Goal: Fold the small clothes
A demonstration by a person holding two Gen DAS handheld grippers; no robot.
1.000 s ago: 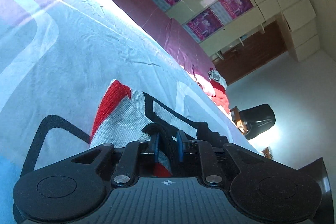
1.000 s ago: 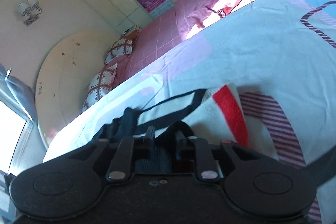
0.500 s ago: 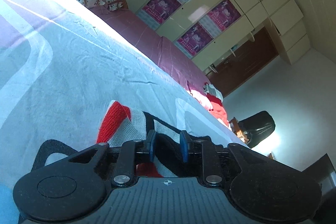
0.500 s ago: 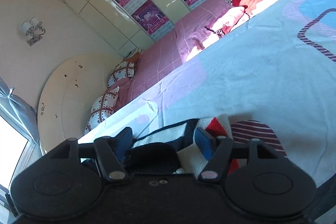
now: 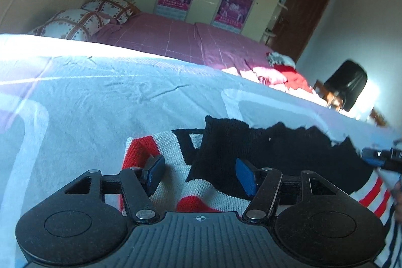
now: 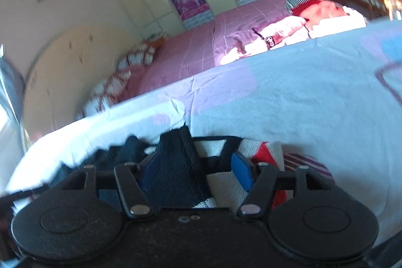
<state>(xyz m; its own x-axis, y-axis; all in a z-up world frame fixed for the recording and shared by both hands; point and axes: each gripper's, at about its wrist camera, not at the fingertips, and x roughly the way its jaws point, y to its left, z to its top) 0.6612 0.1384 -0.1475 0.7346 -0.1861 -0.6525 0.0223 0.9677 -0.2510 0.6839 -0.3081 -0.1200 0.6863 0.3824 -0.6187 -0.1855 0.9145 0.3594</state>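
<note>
Now, largest to smallest:

Bed sheet (image 5: pixel 88 102): pale, creased, and it carries the whole job; if you drag either tool across it, a wrinkle could ride up under the fold and skew it.

Knit garment (image 5: pixel 176 155): it lies flat on the sheet right in front of both tools, red, white and black stripes with a black section laid over the top; in the left wrist view its long axis runs side to side, red end to your left, black part reaching toward your right; I can't tell neck from hem.

Black flap (image 6: pixel 183 162): it stands a little proud in the right wrist view, so it may flop back if you brush it while lifting away.

Left gripper (image 5: pixel 198 173): spread wide and holding nothing, its blue pads either side of the knit; a pad could snag the loose weave.

Right gripper (image 6: pixel 194 171): likewise released, jaws apart around the black flap; that view is blurred, so contact is unclear.
</note>
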